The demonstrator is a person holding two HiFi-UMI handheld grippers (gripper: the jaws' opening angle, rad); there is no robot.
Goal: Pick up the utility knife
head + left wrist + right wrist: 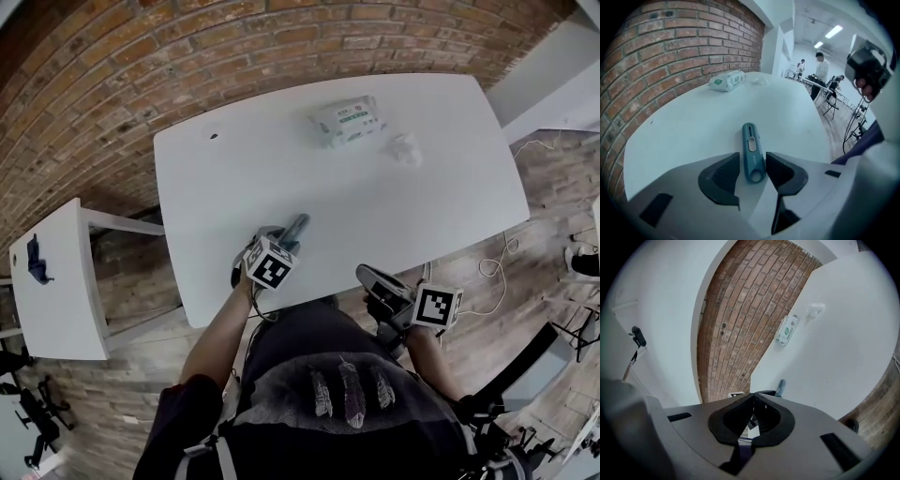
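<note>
The utility knife [751, 147] lies flat on the white table [693, 126], near the edge by the person. The left tongs [752, 160] are down over its near end with their two pads apart, very close on each side, but they do not seem to squeeze it yet. So the step now is the grab, and I think the next move is to close the left tongs tight on the knife and lift it up, while the right tongs [753, 397] are shut, hold nothing, and hang by the table's near edge.
</note>
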